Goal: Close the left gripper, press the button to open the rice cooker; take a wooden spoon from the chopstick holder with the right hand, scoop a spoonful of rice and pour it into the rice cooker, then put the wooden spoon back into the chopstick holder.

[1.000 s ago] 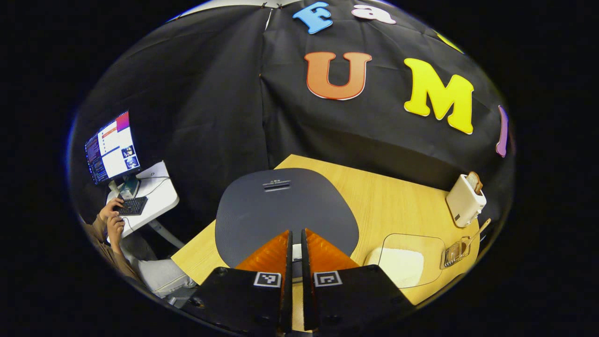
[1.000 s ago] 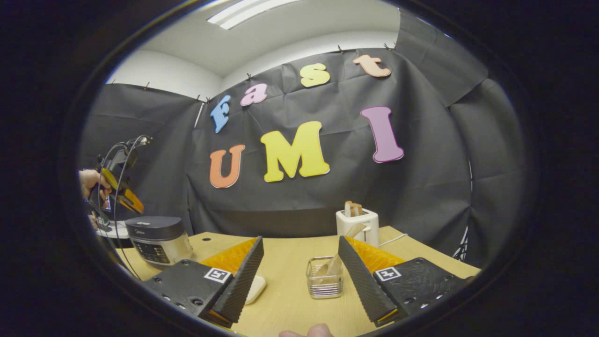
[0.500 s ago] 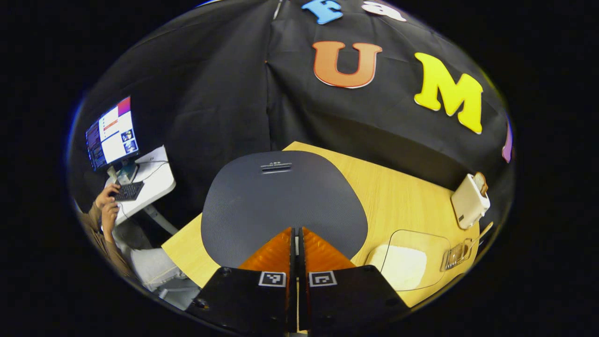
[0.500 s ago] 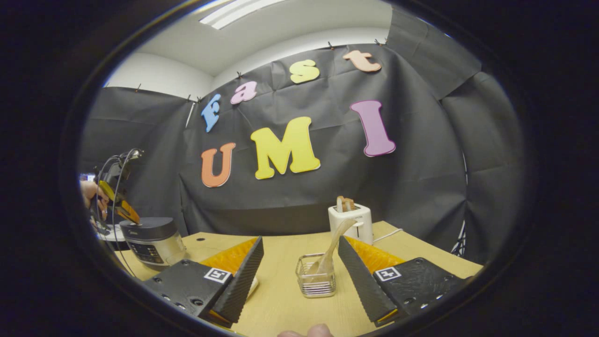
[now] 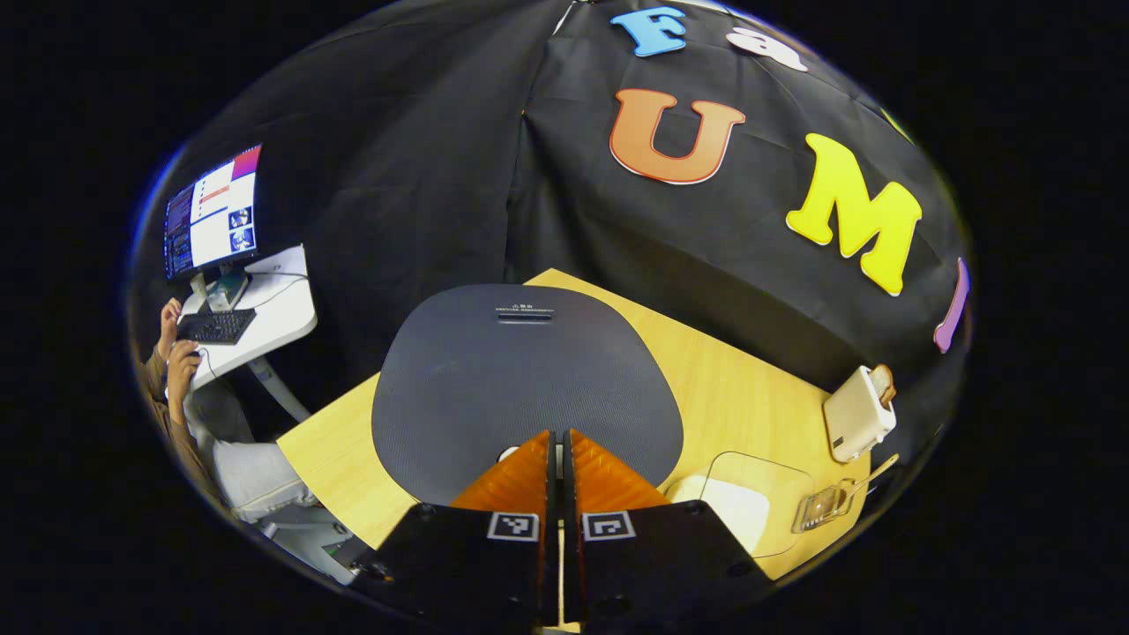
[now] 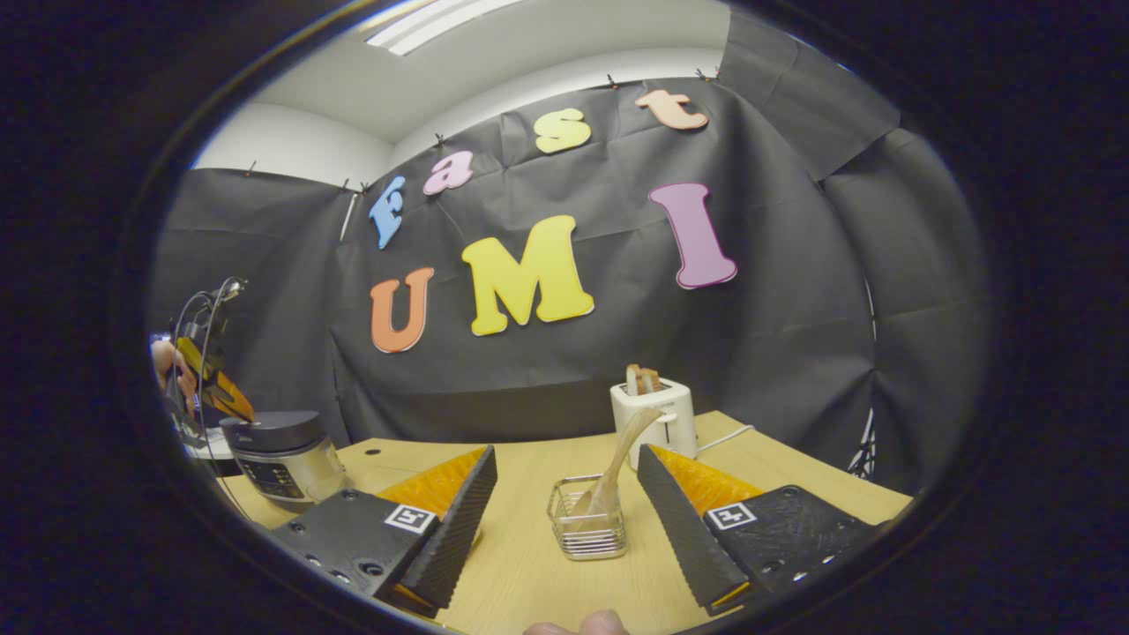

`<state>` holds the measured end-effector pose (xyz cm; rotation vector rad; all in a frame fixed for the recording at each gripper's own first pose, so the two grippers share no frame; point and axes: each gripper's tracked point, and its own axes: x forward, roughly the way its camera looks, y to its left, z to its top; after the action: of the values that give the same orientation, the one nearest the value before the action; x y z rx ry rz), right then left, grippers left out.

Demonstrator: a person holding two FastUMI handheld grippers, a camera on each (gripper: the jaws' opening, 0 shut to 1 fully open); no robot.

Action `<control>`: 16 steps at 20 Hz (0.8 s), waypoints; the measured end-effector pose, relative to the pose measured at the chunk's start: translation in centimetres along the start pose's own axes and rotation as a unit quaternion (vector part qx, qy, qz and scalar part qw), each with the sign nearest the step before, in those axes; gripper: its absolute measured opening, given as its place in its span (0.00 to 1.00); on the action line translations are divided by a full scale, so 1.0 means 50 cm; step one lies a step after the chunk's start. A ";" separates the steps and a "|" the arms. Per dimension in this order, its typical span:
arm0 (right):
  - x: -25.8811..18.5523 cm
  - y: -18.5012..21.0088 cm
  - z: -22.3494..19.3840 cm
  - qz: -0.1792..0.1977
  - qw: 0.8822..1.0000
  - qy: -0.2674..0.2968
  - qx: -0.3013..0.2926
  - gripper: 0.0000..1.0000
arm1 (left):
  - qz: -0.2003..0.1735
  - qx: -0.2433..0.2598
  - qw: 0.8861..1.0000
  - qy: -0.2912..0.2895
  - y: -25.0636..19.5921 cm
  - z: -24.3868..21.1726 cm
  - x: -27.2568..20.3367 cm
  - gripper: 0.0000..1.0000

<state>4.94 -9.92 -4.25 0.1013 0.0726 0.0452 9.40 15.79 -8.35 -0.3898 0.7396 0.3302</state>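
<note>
Hovering the left gripper [image 5: 559, 445] over the front edge of the rice cooker [image 5: 527, 384], jaws pressed together with nothing between them, tips aiming down at the lid's near rim where the button probably sits, though hidden under the fingers. Sitting closed, lid flat and dark, at the left end of the wooden table [image 5: 750, 388]. Holding the right gripper [image 6: 564, 481] spread wide and empty, facing the chopstick holder [image 6: 586, 529] just ahead, with the wooden spoon [image 6: 617, 467] leaning in it, bowl end up and tilted right. Judging the spoon light, stiff and a little smooth, so likely best pinched across the handle well above the holder's rim; judging the wire holder light enough to tip if the spoon is dragged sideways. Showing in the left gripper view the cooker's lid from above, a clear container of rice [image 5: 719, 511] beside it, and a person at a desk beyond the table. Showing in the right gripper view the cooker's side panel, the toaster [image 6: 654, 414] behind the holder, and the left gripper tilted down onto the cooker's top.
</note>
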 end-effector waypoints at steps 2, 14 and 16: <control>-0.004 -0.009 0.011 -0.008 1.000 -0.005 -0.002 0.91 | -0.028 0.028 0.998 -0.041 -0.028 0.039 -0.025 0.18; -0.017 -0.045 0.055 -0.021 0.999 -0.016 -0.022 0.95 | -0.042 0.148 0.944 -0.290 -0.106 0.194 -0.211 0.93; -0.015 -0.059 0.051 -0.022 1.000 -0.007 -0.021 0.95 | -0.056 0.148 0.940 -0.302 -0.116 0.178 -0.227 1.00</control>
<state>4.50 -13.12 -1.98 0.0574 0.0591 0.0024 9.16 12.99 6.93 -0.0317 0.1552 0.2087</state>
